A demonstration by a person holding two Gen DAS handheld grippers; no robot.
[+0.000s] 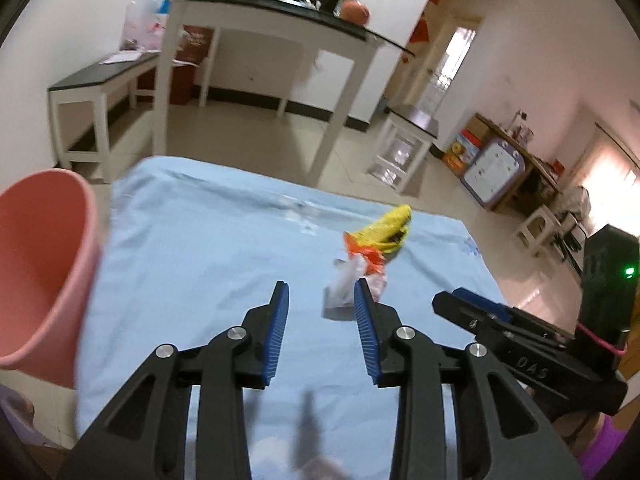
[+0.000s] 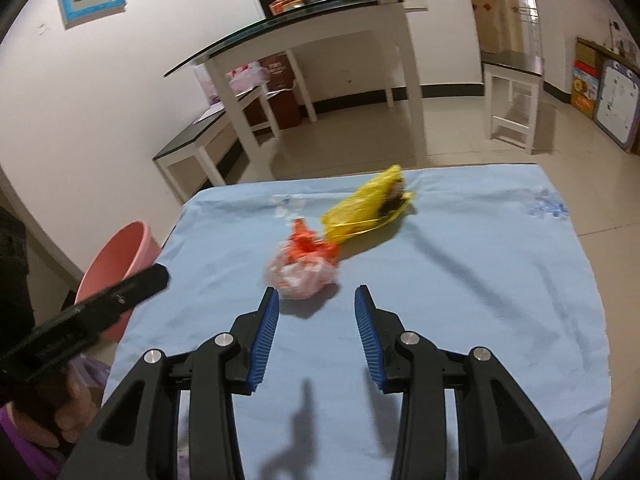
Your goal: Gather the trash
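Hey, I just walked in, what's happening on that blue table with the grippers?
A person holds a gripper in each hand over a table covered with a blue cloth. Both the left gripper and the right gripper are open and empty, pointing at the trash ahead: a crumpled clear plastic wrapper, an orange wrapper and a yellow bag. A pink bin stands at the table's left edge. Nothing has been picked up yet.

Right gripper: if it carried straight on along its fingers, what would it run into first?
Most likely the crumpled clear plastic wrapper, which lies on the blue cloth just beyond the right gripper, slightly nearer its left finger. Both jaws stand open and empty. Depth is hard to judge; the gripper might meet the cloth first.
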